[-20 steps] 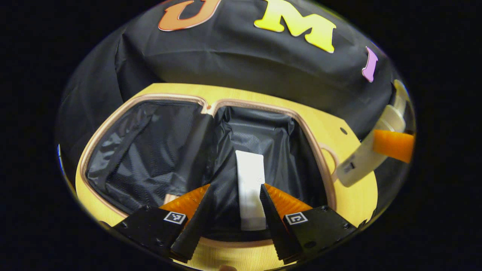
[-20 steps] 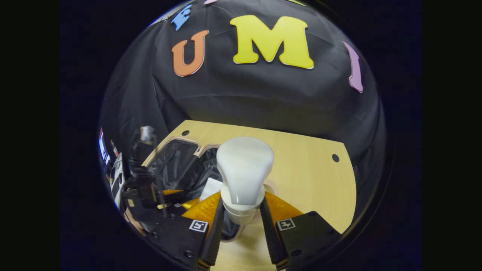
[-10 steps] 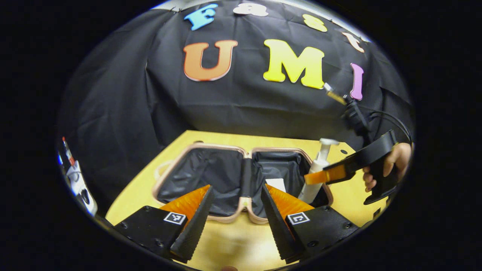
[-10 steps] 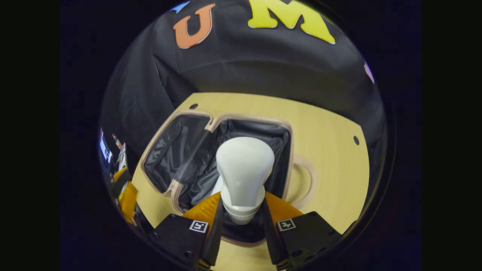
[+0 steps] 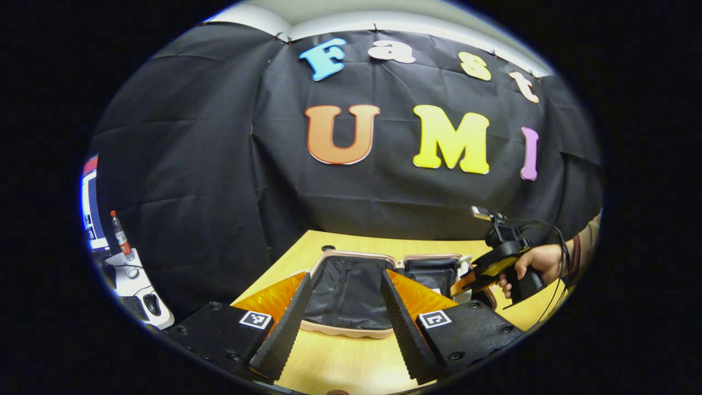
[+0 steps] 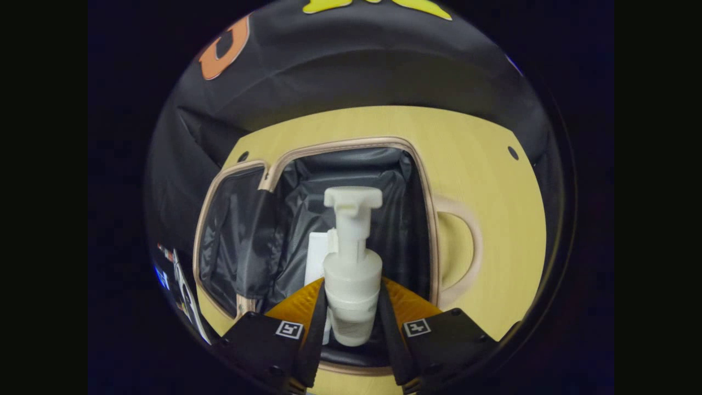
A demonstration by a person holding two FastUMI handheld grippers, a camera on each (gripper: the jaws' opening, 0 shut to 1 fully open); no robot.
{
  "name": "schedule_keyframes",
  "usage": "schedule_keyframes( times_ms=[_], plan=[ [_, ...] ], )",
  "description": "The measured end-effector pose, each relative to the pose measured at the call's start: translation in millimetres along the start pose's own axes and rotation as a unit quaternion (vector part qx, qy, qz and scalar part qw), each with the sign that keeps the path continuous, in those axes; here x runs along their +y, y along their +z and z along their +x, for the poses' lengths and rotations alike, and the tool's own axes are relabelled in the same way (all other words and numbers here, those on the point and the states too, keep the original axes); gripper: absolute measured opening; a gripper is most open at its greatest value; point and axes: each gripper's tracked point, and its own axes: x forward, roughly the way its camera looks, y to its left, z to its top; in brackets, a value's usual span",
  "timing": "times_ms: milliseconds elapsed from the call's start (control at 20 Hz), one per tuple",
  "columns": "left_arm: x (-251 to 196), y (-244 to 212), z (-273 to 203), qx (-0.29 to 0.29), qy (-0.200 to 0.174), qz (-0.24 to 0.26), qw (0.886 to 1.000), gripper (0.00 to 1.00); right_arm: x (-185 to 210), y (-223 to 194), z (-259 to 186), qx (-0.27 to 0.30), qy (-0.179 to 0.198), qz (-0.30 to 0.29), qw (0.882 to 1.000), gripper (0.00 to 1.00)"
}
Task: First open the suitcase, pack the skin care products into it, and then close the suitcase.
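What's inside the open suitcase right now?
The suitcase has black lining and a flat white box lying in its right half. The right gripper holds a white pump bottle over it, hiding part of the box and the floor beneath.

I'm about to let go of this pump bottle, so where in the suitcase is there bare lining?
Free: the left half, left of the hinge, and lining between the pump bottle and the handle-side rim. Crowded: beside the white box, just left of the right gripper.
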Motion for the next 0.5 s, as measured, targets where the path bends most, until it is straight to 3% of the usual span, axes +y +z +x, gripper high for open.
schedule_keyframes(
  times_ms=[150, 300, 500],
  plan=[
    [30, 5, 5, -0.007, 0.022, -0.008, 1.0, 0.82, 2, -16, 11, 0.04, 0.001, 0.037, 0.999, 0.49],
    [62, 5, 16, -0.004, 0.044, -0.001, 0.999, 0.82, -1, -13, 17, 0.036, 0.001, 0.05, 0.998, 0.49],
    [88, 9, 43, -0.009, 0.05, -0.047, 0.998, 0.83, -12, -19, 17, 0.047, -0.019, 0.053, 0.997, 0.49]
  ],
)
